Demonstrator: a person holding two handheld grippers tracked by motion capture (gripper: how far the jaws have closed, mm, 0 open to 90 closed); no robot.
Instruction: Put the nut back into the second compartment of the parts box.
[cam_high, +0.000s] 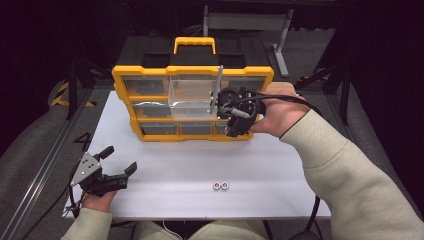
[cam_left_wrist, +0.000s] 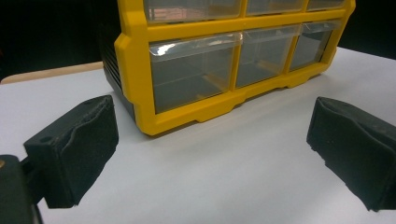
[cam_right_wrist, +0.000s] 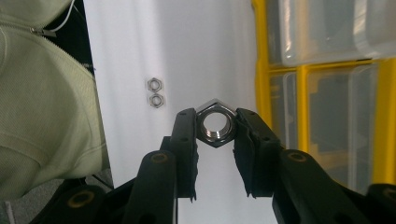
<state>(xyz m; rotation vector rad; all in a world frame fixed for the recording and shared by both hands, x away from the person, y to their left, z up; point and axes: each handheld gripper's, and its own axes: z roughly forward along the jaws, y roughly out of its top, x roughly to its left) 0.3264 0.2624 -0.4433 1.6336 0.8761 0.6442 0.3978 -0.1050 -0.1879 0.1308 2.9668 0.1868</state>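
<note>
My right gripper (cam_right_wrist: 215, 125) is shut on a steel hex nut (cam_right_wrist: 215, 124), its pads pressing two opposite flats. In the high view the right gripper (cam_high: 235, 114) hangs in front of the yellow drawer organiser (cam_high: 192, 72), beside a clear drawer (cam_high: 192, 97) that stands pulled out of the middle column. Two smaller nuts (cam_high: 220, 186) lie side by side on the white table (cam_high: 200, 160) near its front edge; they show as nuts (cam_right_wrist: 155, 92) in the right gripper view too. My left gripper (cam_high: 120, 160) rests open at the table's front left corner, nothing between its pads (cam_left_wrist: 77, 149).
The organiser (cam_left_wrist: 196, 70) stands at the back of the table with several clear drawers closed and a yellow carry handle (cam_high: 195, 44) on top. A light-green sleeve (cam_high: 350, 180) reaches across the right side. Dark floor and metal frames surround the table.
</note>
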